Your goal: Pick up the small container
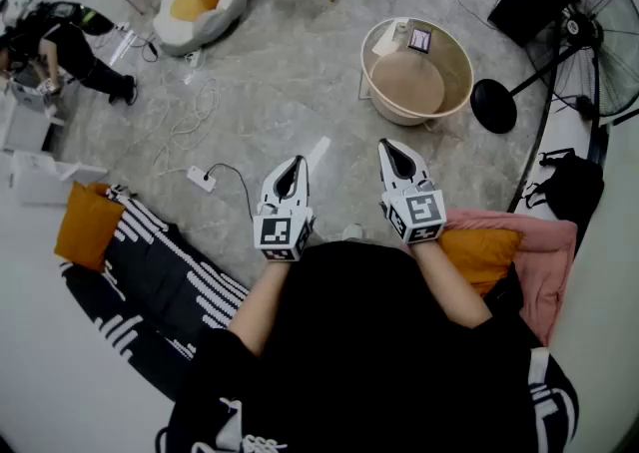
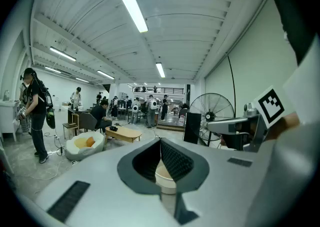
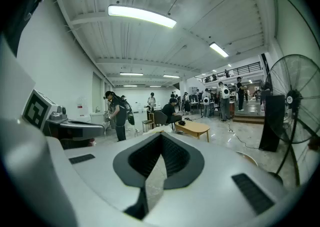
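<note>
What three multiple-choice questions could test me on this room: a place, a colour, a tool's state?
1. Where is the round tub?
A) on the floor ahead of the right tool
B) on a table
C) behind the person

2. What colour is the cushion at the end of the striped mat?
A) green
B) orange
C) blue

3. Jaws of the left tool are:
A) wide apart
B) gripping a cup
C) shut, empty

1 A: it sits on the floor beyond that tool.
2 B: plainly orange.
3 C: the jaws meet, nothing between.
</note>
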